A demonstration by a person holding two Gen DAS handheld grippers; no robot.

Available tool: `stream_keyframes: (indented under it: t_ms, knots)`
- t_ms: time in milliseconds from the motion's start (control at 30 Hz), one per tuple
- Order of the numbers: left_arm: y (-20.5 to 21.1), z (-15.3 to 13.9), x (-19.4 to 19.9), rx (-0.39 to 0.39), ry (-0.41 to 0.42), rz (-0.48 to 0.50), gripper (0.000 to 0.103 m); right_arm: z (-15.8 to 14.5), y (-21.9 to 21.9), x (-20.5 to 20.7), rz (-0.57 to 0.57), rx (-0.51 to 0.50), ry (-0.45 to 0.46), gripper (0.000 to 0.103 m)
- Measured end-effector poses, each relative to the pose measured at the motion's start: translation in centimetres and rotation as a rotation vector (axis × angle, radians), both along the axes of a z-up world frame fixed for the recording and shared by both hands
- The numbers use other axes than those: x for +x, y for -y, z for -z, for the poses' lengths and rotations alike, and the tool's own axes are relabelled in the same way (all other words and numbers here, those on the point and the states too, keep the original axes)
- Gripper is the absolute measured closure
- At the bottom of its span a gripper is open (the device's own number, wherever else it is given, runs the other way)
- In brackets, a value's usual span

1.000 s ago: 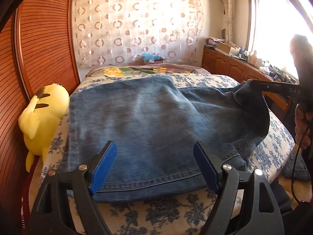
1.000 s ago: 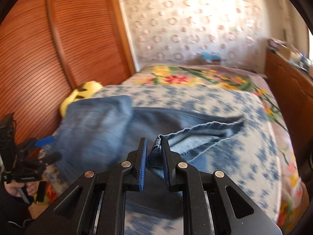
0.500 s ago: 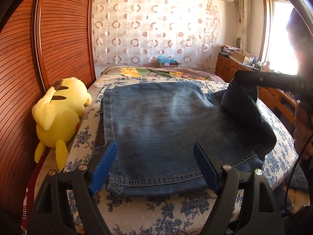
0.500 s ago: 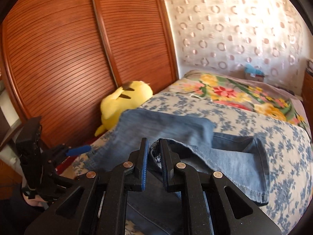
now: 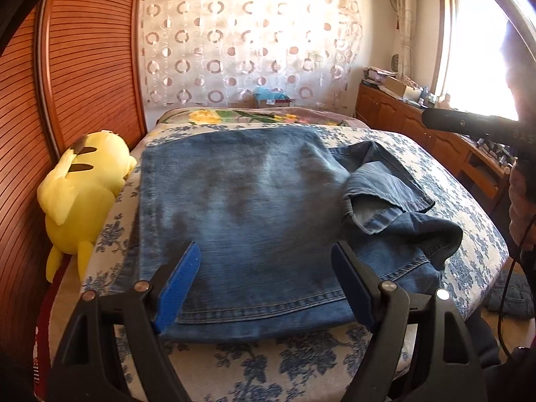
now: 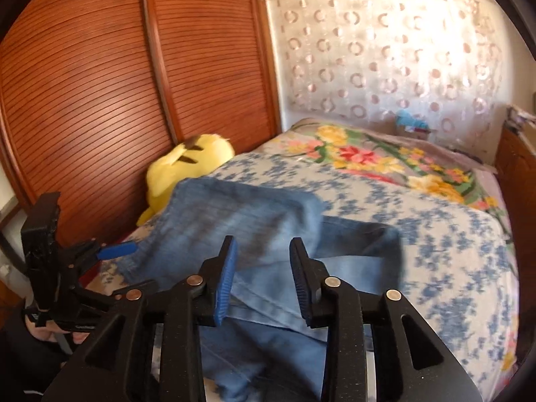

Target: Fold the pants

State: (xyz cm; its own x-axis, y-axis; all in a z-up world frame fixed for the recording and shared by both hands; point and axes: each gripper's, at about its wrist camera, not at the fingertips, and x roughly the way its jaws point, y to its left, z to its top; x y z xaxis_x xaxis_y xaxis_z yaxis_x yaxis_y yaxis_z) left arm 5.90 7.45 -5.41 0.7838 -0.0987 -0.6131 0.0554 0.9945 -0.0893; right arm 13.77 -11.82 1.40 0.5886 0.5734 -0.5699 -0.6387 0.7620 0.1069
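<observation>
Left wrist view shows our left gripper (image 5: 264, 283) hovering low over the near hem of the jeans (image 5: 248, 221), its jaws spread wide with nothing between the pads. We read that as a waiting pose: it is lined up with the hem, so it can pin or pick that edge when the next fold calls for it.

The jeans lie on the bed (image 5: 301, 361), a broad folded panel flat across the middle and a looser heap of waistband and leg bunched toward the window side. That heap is what remains untidy, so we judge the fold only partly done.

In the right wrist view our right gripper (image 6: 263, 276) is opening its jaws. Denim shows between and below the pads, but they do not press on it; the picture is blurred, so we cannot tell whether cloth brushes them. We take this as a release, laying the carried part down over the panel.

A plush (image 5: 83, 191) sits beside the jeans against the wardrobe (image 5: 83, 67), just off the cloth and clear of the fold.
</observation>
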Motion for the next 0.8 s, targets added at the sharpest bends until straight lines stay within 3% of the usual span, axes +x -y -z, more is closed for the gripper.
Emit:
stream_keyframes:
  t_ms: [133, 267, 500, 800]
  knots:
    - [1.1, 0.0, 0.8, -0.001, -0.003, 0.029, 0.022, 1.1, 2.4, 1.1, 0.077, -0.057, 0.016, 0.064]
    - [2.2, 0.1, 1.8, -0.004, -0.011, 0.059, 0.022, 3.5, 4.8, 2.3, 0.141, -0.084, -0.035, 0.056]
    - [3.7, 0.8, 2.3, 0.005, -0.030, 0.092, 0.022, 8.6, 6.6, 3.6, 0.184, -0.102, -0.139, 0.055]
    - [4.0, 1.6, 2.2, 0.014, -0.055, 0.094, 0.022, 11.4, 7.2, 4.3, 0.198, -0.061, -0.200, 0.055]
